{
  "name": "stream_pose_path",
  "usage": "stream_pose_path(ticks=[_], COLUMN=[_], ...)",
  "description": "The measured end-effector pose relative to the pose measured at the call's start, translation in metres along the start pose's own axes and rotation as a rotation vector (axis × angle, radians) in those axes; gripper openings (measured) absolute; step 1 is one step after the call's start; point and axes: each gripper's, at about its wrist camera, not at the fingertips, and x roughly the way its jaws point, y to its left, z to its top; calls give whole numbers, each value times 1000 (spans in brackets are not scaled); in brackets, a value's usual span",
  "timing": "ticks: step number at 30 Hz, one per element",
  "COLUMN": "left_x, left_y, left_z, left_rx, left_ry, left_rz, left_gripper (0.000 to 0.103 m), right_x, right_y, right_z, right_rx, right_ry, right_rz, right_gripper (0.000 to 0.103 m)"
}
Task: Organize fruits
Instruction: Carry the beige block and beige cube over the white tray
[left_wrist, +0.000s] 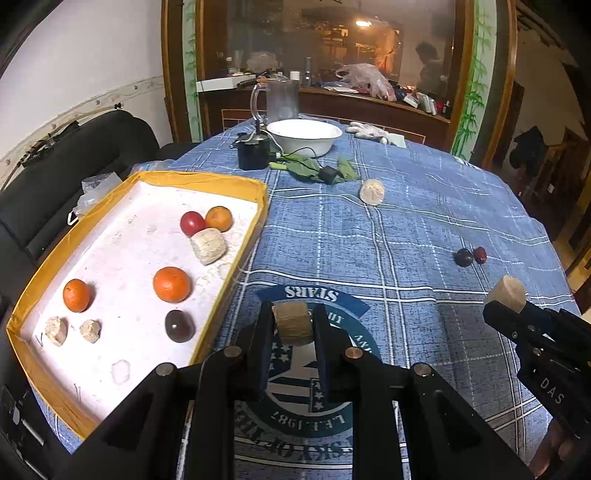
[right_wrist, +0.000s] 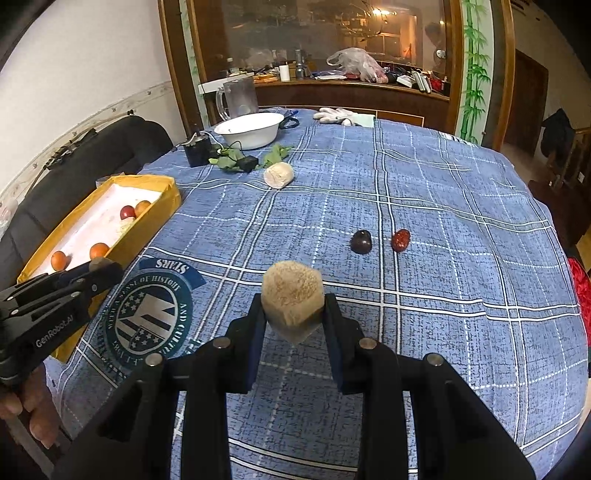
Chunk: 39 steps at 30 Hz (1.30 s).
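Blue tablecloth (right_wrist: 443, 295) below; left gripper (left_wrist: 293, 325), right gripper (right_wrist: 293, 314) each clamp beige chunk.

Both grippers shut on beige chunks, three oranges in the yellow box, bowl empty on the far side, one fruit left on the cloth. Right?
Two remain on the cloth: dark fruit and red fruit, per right wrist view, plus another loose chunk. Rest holds.

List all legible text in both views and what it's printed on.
"STARS": banner of the round emblem on the blue tablecloth.
"WITH A SENSE OF HISTORY", partly readable: the emblem's ring, right wrist view.
"L.F.F 1987", roughly: the emblem's lower rim, left wrist view.
"GenRobot.AI": side of the left gripper.
"DAS": side of the right gripper.
Remaining ring lettering and the large print at the cloth's near edge: cut off or blurred.
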Motion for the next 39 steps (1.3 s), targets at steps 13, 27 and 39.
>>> stream_pose_path(ticks=[13, 27, 39], left_x=[-10, -12, -16], left_y=[16, 30, 85], left_z=[1, 0, -3], left_rx=[-22, -44, -143], left_ry=[-31, -24, -24], left_rz=[65, 117, 195], left_gripper=[19, 19, 19], right_x=[1, 1, 3], right_y=[20, 36, 56], right_z=[2, 3, 8], right_rx=[-29, -53, -75], right_ry=[-8, -17, -25], right_rz=[36, 66, 102], right_gripper=[32, 32, 32])
